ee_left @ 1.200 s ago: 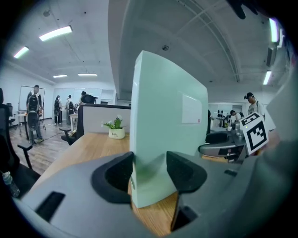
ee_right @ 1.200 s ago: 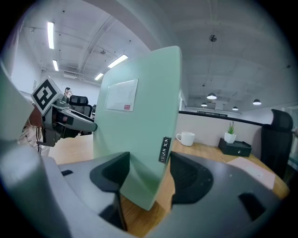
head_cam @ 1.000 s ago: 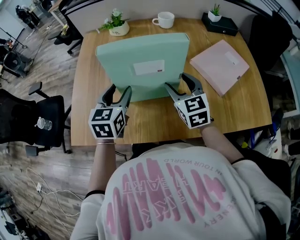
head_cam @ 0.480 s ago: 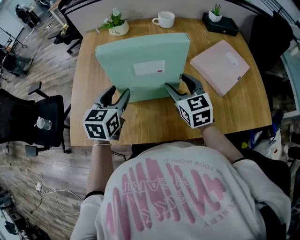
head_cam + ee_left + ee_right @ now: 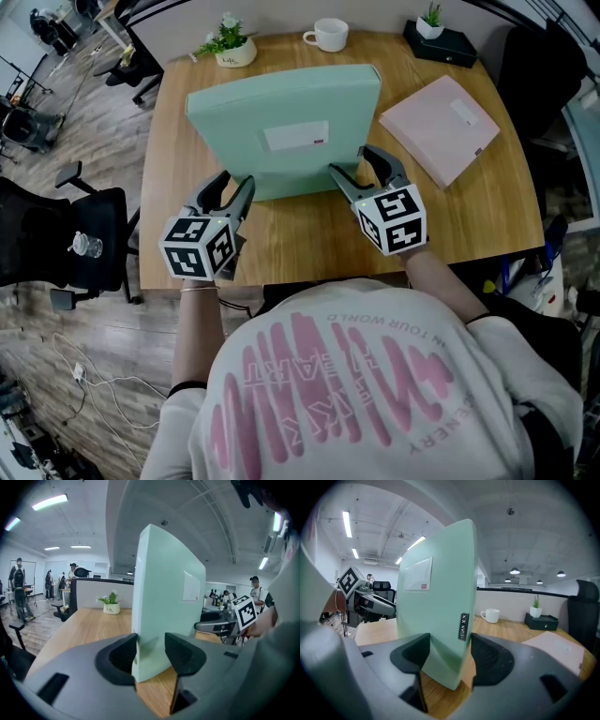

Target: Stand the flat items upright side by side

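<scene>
The mint-green flat box (image 5: pixel 281 131) stands almost upright on its long near edge on the wooden table (image 5: pixel 300 234), tipped slightly back. Its broad face carries a white label (image 5: pixel 297 137), and a small dark tag (image 5: pixel 463 626) sits on one narrow side. The left gripper (image 5: pixel 230 187) and right gripper (image 5: pixel 361 169) clamp its two lower corners. The pink flat box (image 5: pixel 438 129), possibly a binder, lies flat on the table, angled, just beside the green one and apart from it.

Open-plan office: wooden desk (image 5: pixel 300 234), swivel chair (image 5: pixel 108 211), partition (image 5: pixel 93 595), ceiling strip lights (image 5: pixel 49 502)
</scene>
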Demonstrator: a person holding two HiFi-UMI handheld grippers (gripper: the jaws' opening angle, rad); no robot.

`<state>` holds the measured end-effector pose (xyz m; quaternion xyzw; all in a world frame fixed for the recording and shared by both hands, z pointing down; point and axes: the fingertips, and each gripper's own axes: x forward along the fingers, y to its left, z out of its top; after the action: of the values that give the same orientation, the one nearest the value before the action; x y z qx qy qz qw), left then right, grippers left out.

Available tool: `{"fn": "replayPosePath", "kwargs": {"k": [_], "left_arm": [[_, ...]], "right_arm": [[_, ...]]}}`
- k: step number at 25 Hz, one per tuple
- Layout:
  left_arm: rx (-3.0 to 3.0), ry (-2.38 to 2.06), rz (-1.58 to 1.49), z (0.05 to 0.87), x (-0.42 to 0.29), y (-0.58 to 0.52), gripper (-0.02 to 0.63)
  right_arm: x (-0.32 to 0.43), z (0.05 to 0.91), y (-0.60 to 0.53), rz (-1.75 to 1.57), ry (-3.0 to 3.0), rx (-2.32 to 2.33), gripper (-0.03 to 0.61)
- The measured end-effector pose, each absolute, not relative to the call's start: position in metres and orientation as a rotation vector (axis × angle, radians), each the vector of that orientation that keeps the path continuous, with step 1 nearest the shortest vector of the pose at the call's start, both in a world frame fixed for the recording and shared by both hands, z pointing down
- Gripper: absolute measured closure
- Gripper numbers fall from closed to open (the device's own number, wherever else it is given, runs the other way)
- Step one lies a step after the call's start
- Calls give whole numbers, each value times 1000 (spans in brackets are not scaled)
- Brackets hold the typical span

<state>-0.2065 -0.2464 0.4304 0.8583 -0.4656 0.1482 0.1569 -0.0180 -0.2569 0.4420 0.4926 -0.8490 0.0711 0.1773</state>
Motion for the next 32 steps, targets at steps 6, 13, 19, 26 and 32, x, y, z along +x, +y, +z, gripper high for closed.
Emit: {"fn": "replayPosePath", "kwargs": {"k": [6,13,19,26,32], "left_arm": [[2448,-1314,400,430,-209,-244,428],[2453,-1304,409,432,-210,-243,426],[2466,-1278,420,432,-210,-240,428],[2470,-1257,420,431,-210,-241,426],[2476,-1264,413,429,-209,-238,426]], "right_arm": [[-20,444,-254,208,-2399,1381,302],[-20,446,-254,213,-2401,1384,302],[-20,444,-253,231,-2419,1372,302],[-20,443,-253,250,-2427,1355,291],[-22,444,-249,250,-2425,1352,275]]}}
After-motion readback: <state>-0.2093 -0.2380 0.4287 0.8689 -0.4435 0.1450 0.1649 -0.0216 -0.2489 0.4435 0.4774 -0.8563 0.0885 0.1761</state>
